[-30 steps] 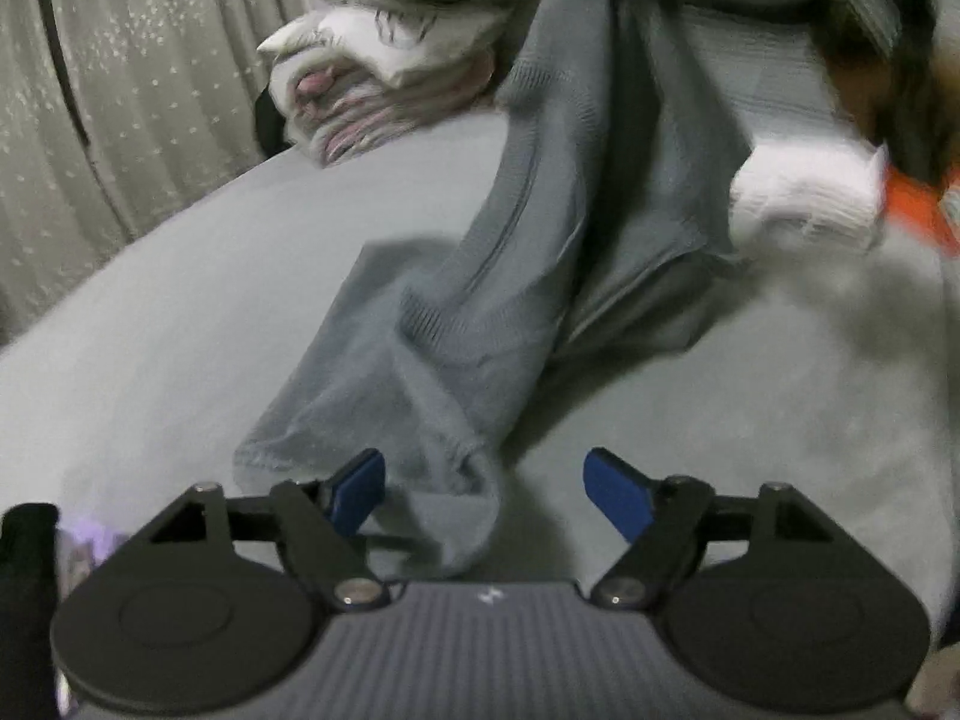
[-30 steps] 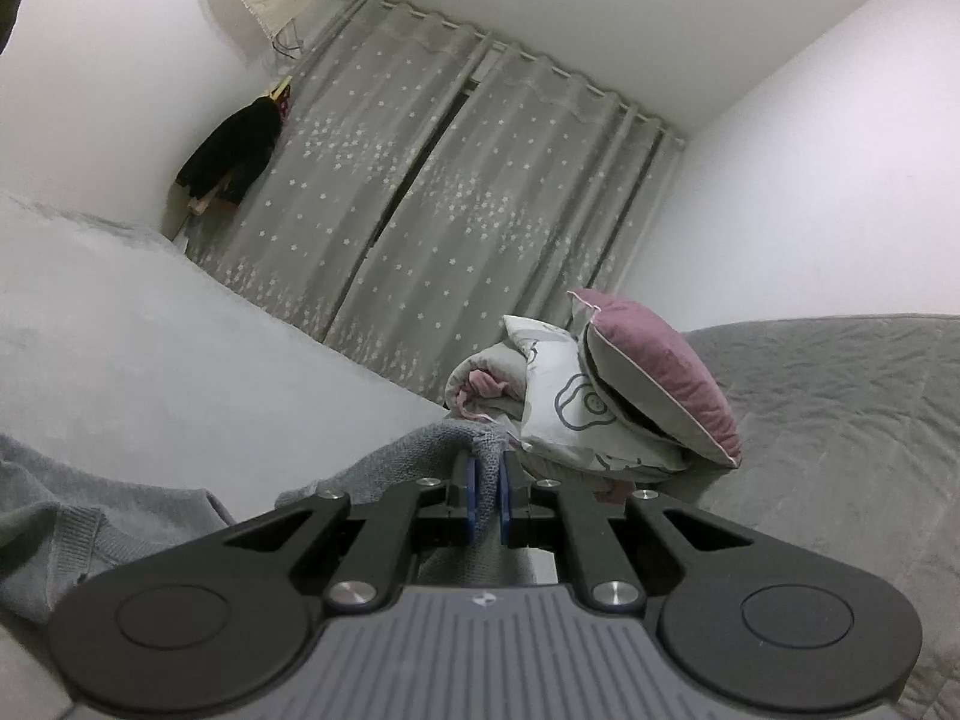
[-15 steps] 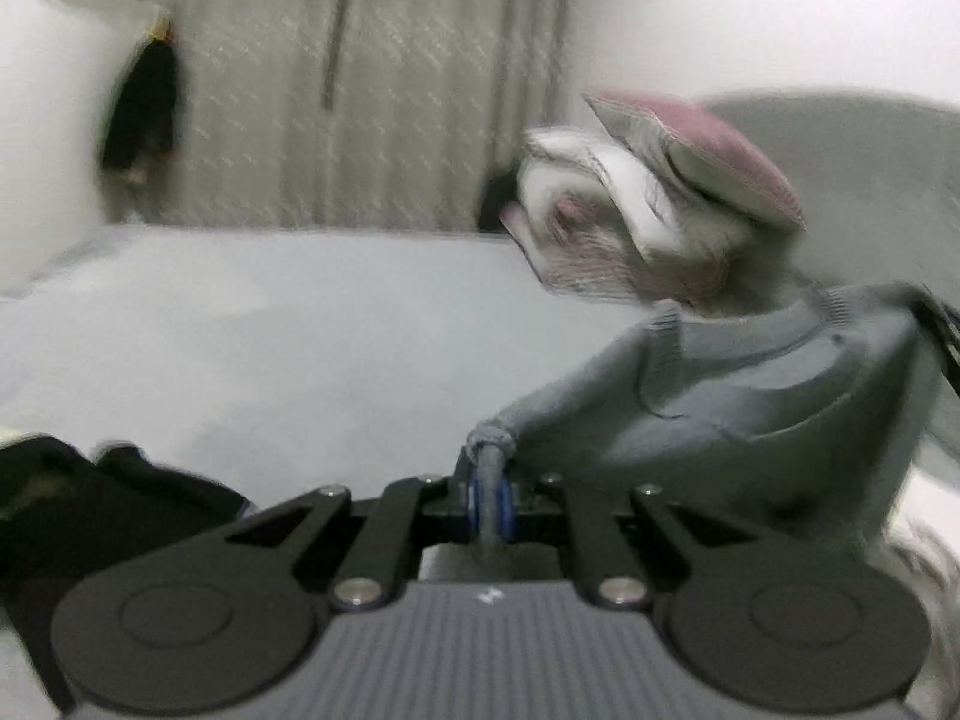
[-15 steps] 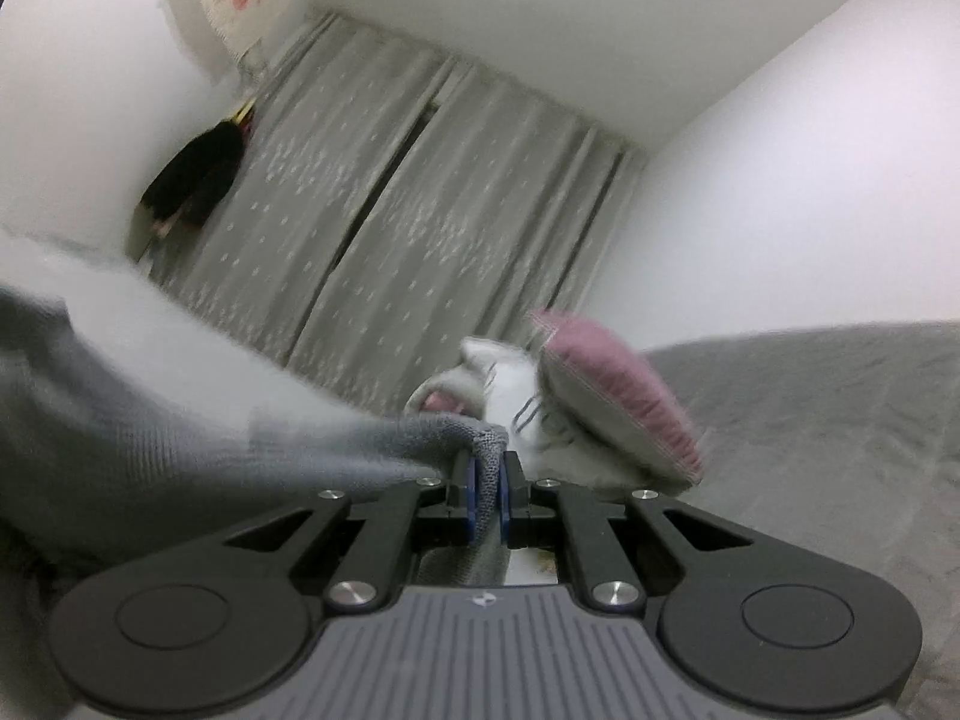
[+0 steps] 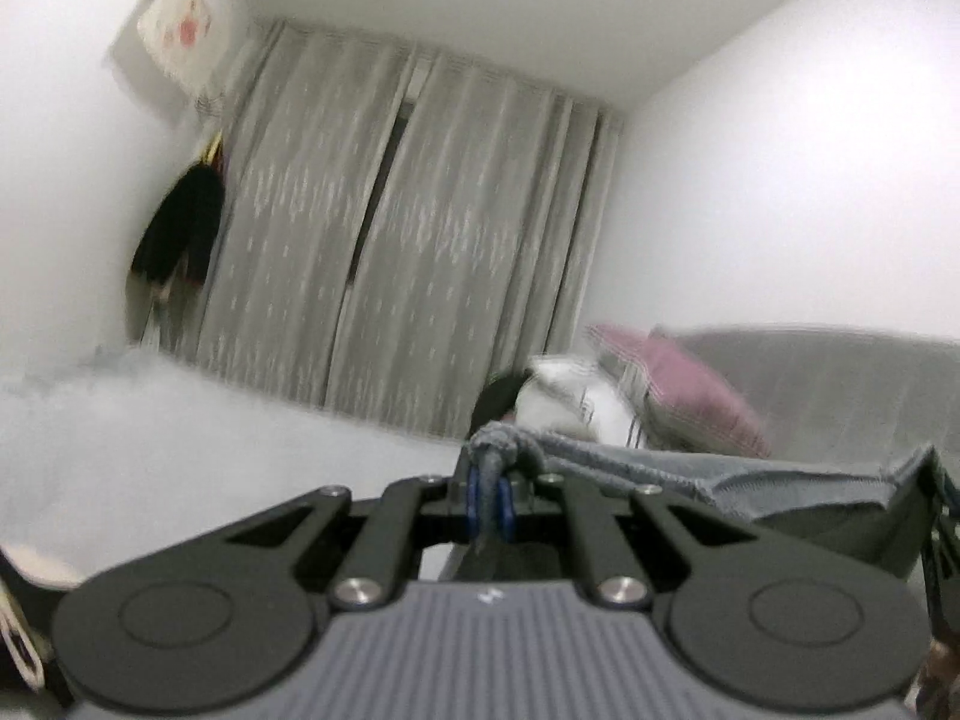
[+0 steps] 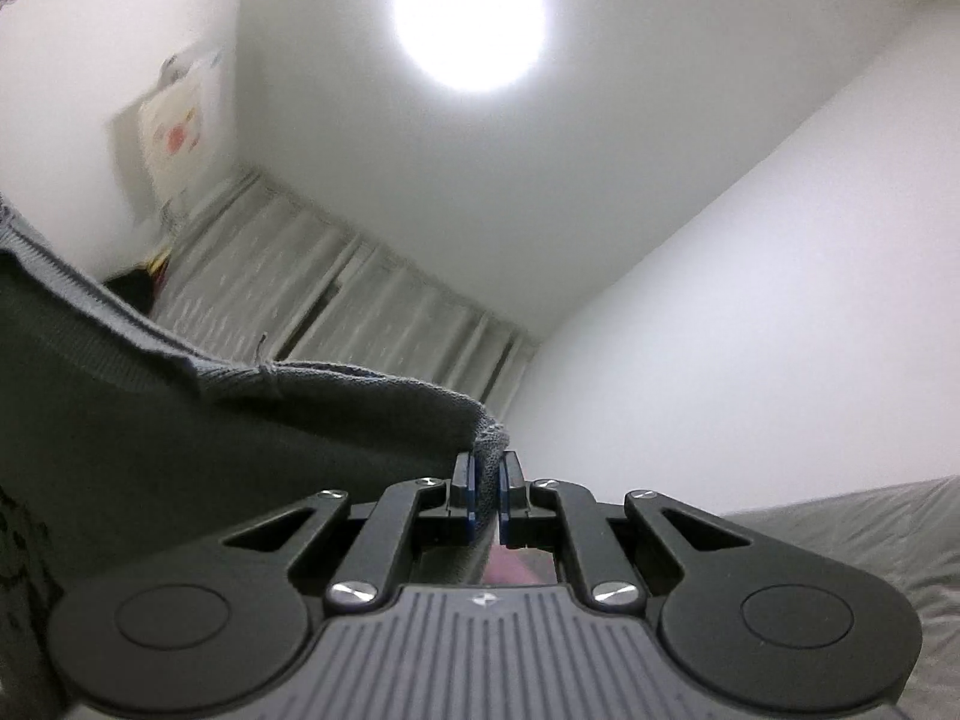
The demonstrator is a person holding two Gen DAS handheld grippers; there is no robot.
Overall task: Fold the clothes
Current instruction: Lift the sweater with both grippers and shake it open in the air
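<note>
A grey knitted garment (image 5: pixel 690 474) hangs stretched between my two grippers, lifted off the bed. My left gripper (image 5: pixel 489 495) is shut on a bunched corner of it, and the cloth runs off to the right towards a dark edge of the other gripper at the frame's border. In the right wrist view my right gripper (image 6: pixel 486 495) is shut on another corner of the same garment (image 6: pixel 180 420), which spreads away to the left and fills the lower left. That gripper points upward towards the ceiling.
A pale grey bed (image 5: pixel 150 450) lies below. Pillows, one pink (image 5: pixel 696 396) and one white (image 5: pixel 570 396), are piled by the grey headboard (image 5: pixel 840 384). Grey curtains (image 5: pixel 408 240) and a dark garment (image 5: pixel 180 228) hang at the far wall. A ceiling lamp (image 6: pixel 468 12) glares overhead.
My left gripper closed on the garment's corner and rose from the bed, turning level. My right gripper lifted and tilted upward with its corner, so the garment now hangs between both.
</note>
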